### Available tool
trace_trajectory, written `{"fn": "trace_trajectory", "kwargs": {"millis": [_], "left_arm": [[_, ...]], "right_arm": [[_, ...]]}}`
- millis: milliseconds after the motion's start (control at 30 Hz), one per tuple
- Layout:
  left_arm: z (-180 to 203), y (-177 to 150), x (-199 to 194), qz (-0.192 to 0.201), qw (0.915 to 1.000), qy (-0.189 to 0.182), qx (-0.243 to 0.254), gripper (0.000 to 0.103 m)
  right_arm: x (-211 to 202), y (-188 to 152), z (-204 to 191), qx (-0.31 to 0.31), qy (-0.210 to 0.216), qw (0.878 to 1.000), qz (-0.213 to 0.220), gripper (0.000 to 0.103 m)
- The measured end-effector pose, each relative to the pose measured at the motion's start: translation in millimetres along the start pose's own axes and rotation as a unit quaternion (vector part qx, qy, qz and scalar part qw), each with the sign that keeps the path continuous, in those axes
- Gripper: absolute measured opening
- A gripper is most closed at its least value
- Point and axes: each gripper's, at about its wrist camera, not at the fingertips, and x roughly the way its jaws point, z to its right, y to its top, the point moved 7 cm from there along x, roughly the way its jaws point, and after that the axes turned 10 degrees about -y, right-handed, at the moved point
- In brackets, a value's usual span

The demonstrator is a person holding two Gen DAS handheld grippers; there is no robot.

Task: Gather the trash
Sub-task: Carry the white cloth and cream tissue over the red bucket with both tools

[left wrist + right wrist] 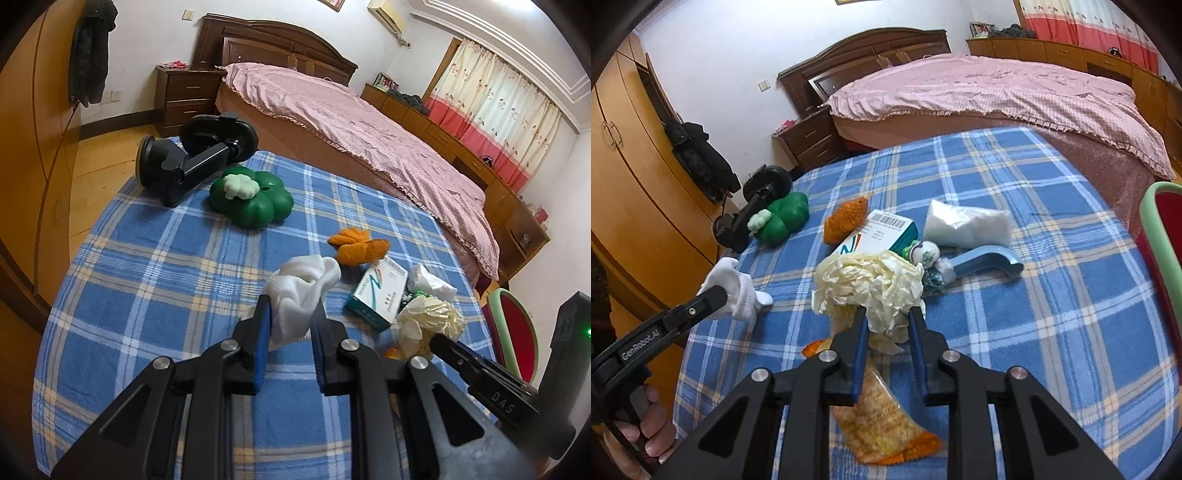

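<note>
Surface: a table under a blue plaid cloth [1015,295], with a bed under a pink cover [351,122] behind it.
Left gripper [290,314]: closed on a white cloth glove [303,291]; the glove is pinched between the blue pads, its bulk bunched above and ahead of the fingertips. From the right wrist view the glove [733,291] hangs at the tip of this gripper, near the table's left edge, with the person's hand [646,428] on the handle.
Right gripper [886,314]: pads pressed against the lower part of a crumpled cream-yellow disposable glove [871,280], which balloons out just beyond the fingertips.
Beneath the right gripper: an orange-trimmed snack wrapper [882,421] lies flat on the cloth, running under the left finger.
Just beyond the cream glove: a white-and-teal carton [882,232], a small white and green bundle [925,254], a blue plastic scoop-like piece [990,264] and a clear bag of white material [967,223].
Farther back: an orange crumpled cloth [847,219], a green clover-shaped object [251,201] and a black suction mount [192,155], well apart from both grippers.
</note>
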Motion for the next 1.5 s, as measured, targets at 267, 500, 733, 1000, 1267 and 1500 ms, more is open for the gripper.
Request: {"fn": "trace_trajectory", "kwargs": {"millis": [267,500,733,1000,1267,1500], "left_arm": [[28,-3,-11,0.003,0.9996,-0.021,0.017,0.020],[64,-10,-18,-0.005,0.9980,-0.052,0.035,0.020],[113,-18,-24,-0.014,0.9937,-0.087,0.070,0.020],[174,-29,-27,-0.028,0.9847,-0.127,0.116,0.020],[229,-40,-18,-0.039,0.9738,-0.159,0.157,0.020],[266,-46,-1,-0.053,0.9648,-0.180,0.185,0.020]], "right_arm": [[-42,1,12,0.011,0.004,0.999,0.038,0.023],[-80,0,31,0.030,-0.001,0.997,0.065,0.023],[-111,-3,59,0.050,-0.022,0.995,0.089,0.023],[-145,-9,103,0.088,-0.053,0.987,0.121,0.023],[-171,-12,153,0.125,-0.096,0.976,0.150,0.023],[-183,-14,204,0.166,-0.132,0.964,0.162,0.023]]}}
